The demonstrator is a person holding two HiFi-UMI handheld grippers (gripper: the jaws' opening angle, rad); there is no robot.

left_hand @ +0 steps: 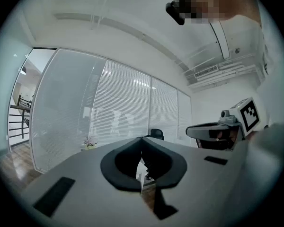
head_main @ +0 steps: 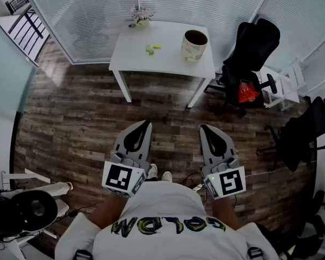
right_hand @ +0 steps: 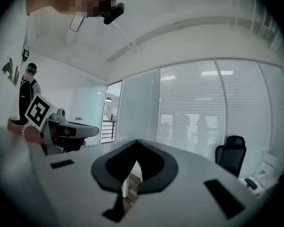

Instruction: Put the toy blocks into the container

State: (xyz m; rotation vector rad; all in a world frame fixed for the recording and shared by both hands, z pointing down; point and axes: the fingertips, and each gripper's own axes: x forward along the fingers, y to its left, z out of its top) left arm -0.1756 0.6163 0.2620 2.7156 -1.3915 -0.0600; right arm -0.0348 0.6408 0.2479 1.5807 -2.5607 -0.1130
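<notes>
Though on table point(head_main: 168, 61), blocks point(head_main: 153, 48) beyond grippers point(head_main: 145, 124) point(head_main: 205, 129)

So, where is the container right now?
In the head view, the container stands near the white table's right end, to the right of the toy blocks.

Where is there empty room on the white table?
The table's whole near edge is bare, widest at the left, in front of the toy blocks. Crowded: the right side by the container and the far edge with the flower pot.
</notes>
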